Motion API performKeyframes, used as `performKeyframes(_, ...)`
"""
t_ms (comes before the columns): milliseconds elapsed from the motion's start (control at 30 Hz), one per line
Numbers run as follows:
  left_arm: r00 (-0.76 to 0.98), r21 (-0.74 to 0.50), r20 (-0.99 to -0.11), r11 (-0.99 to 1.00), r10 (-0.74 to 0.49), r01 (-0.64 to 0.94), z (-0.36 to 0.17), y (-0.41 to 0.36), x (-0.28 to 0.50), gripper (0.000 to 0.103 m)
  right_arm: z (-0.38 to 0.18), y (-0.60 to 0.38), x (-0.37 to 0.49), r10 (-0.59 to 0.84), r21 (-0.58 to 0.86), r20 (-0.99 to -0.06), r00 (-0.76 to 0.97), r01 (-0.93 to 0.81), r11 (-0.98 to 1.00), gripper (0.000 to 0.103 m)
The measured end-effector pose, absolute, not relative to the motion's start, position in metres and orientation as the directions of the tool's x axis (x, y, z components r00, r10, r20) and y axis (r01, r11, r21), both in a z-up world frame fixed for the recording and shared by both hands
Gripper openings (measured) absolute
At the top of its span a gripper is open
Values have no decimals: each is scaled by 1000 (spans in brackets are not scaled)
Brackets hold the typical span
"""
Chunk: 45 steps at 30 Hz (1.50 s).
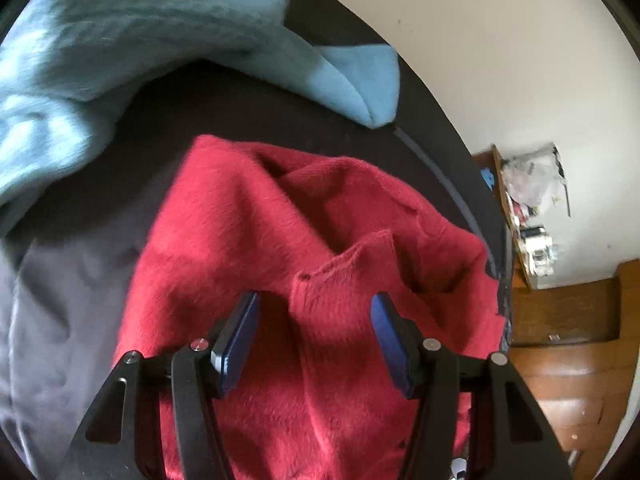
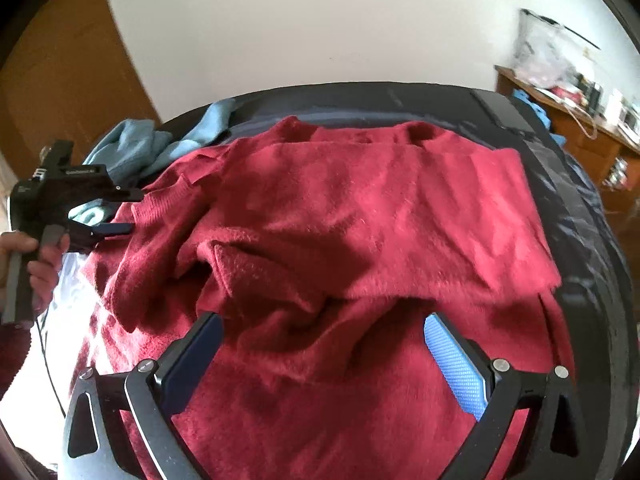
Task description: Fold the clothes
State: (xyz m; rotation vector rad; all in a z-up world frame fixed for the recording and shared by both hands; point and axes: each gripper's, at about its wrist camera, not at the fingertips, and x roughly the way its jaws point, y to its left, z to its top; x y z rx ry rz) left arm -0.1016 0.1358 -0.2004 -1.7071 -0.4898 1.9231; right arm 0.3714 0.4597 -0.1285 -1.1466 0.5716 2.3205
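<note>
- Right gripper: jaws wide apart, clamped on nothing, hovering over the near part of the red sweater, which lies directly ahead and beneath.
- Left gripper: jaws apart, empty, straddling a raised ribbed edge of the same garment.
- Sweater: fuzzy knit, long axis crosswise to the right gripper; partly doubled over, left side rumpled, so fold stage is indeterminate.
- Beyond: light blue garment on the dark bed.

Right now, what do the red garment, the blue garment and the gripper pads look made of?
Red sweater: fuzzy knit, probably wool or acrylic; matte nap, ribbed edge. Blue garment: soft fleece-like or brushed knit, matte; blurred, so unsure. Right gripper pads: light blue, dotted texture, likely rubber or silicone. Left gripper pads: darker blue, smoother.
</note>
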Motion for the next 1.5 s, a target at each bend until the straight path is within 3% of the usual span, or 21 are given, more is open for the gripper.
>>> performKeyframes(100, -16, -622, -774, -764, 633, -173, -209, 148, -104, 62, -129, 456, 376, 258, 145, -821, -509, -623, -768, 102)
performKeyframes(133, -10, -629, -768, -757, 640, -180, -209, 150, -105, 57, -129, 455, 378, 263, 145, -823, -504, -633, -760, 102)
performKeyframes(167, -4, -631, -766, -754, 642, -184, -210, 151, -107, 48, -129, 454, 379, 268, 144, -824, -499, -642, -753, 102)
performKeyframes(200, 19, -636, -765, -750, 644, -180, -211, 153, -108, 18, -128, 453, 380, 272, 143, -825, -494, -650, -747, 102)
performKeyframes(233, 47, -647, -759, -745, 649, -165, -214, 153, -109, 10, -128, 452, 381, 276, 141, -827, -490, -657, -741, 102)
performKeyframes(433, 23, -694, -713, -701, 701, -165, -188, 144, -111, 10, -126, 448, 379, 295, 122, -829, -475, -669, -733, 102)
performKeyframes(700, -226, -762, -588, -625, 777, -170, -79, 78, -133, 10, -121, 454, 376, 299, 130, -818, -492, -663, -737, 102)
performKeyframes(933, -540, -775, -464, -617, 702, -135, 20, -22, -147, 10, -115, 461, 374, 295, 147, -803, -518, -651, -744, 102)
performKeyframes(1067, -637, -774, -404, -616, 656, -144, 57, -57, -135, 10, -116, 468, 375, 282, 159, -801, -528, -642, -750, 102)
performKeyframes(1233, -603, -776, -382, -597, 701, -202, 70, -30, -111, 10, -117, 475, 376, 266, 175, -798, -540, -631, -756, 102)
performKeyframes(1500, -435, -743, -394, -560, 809, -367, 76, 106, -85, 10, -116, 487, 391, 254, 190, -787, -562, -612, -768, 102)
